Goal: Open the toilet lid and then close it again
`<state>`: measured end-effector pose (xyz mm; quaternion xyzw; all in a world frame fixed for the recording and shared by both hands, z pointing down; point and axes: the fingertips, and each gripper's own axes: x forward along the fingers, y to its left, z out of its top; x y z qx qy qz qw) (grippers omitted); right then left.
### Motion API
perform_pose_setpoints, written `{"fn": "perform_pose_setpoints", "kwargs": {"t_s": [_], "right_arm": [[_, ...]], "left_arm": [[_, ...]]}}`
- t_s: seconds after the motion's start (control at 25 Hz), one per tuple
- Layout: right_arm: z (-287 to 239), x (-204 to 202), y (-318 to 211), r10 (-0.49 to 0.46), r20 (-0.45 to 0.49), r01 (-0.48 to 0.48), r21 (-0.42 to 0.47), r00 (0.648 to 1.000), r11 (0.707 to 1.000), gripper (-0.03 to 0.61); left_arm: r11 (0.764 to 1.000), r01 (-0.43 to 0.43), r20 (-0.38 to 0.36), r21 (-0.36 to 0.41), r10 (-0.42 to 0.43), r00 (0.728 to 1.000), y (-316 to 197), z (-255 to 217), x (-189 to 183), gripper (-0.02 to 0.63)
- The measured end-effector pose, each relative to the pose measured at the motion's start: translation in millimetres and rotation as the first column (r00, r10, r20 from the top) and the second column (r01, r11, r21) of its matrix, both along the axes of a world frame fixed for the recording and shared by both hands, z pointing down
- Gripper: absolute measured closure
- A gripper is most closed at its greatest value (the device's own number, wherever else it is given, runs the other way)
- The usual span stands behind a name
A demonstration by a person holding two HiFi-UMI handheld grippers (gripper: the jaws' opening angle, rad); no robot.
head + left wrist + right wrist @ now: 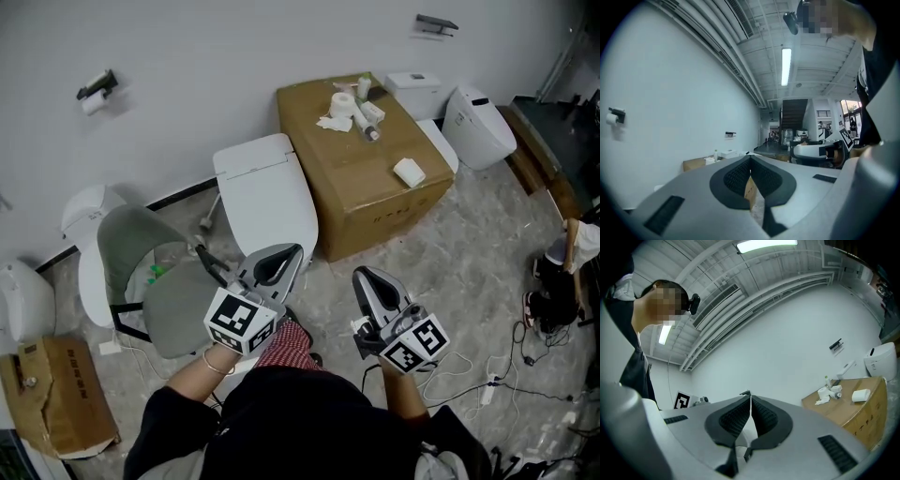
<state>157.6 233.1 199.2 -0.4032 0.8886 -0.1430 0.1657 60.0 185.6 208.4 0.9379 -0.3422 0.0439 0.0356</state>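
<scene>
Jaws on our left gripper (286, 255) and right gripper (367, 277) are pressing together on nothing, hovering short of the white rectangular toilet lid (267, 202), which is lying closed. We are judging the lifting not yet begun; it is calling for catching the lid's front edge.

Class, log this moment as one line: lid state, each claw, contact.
lid: closed | left claw: shut, empty | right claw: shut, empty | contact with lid: none

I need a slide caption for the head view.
Left tool and right tool, both shut, face a closed toilet beside a cardboard box.
</scene>
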Motion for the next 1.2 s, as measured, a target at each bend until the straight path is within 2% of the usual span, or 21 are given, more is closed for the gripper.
{"fn": "perform_pose_setpoints", "kwargs": {"t_s": [0.2,0.68,1.0,1.2], "right_arm": [[0,0,-22,-0.017,-0.019,0.017,-0.001,1.0,1.0,0.555],[11,-30,-94,-0.106,-0.068,0.105,-0.018,0.992,0.994,0.555],[23,-49,-135,-0.16,-0.095,0.158,-0.026,0.983,0.987,0.555],[26,-60,-157,-0.185,-0.117,0.185,-0.005,0.976,0.983,0.555]], "left_arm": [[1.0,0.012,-0.003,0.003,-0.012,1.0,-20,0,1,0.61],[0.996,0.081,-0.015,-0.034,-0.082,0.997,-83,17,-25,0.609],[0.992,0.121,0.014,-0.025,-0.121,0.993,-119,33,-40,0.609],[0.993,0.111,0.014,-0.024,-0.111,0.994,-140,39,-41,0.609]]}}
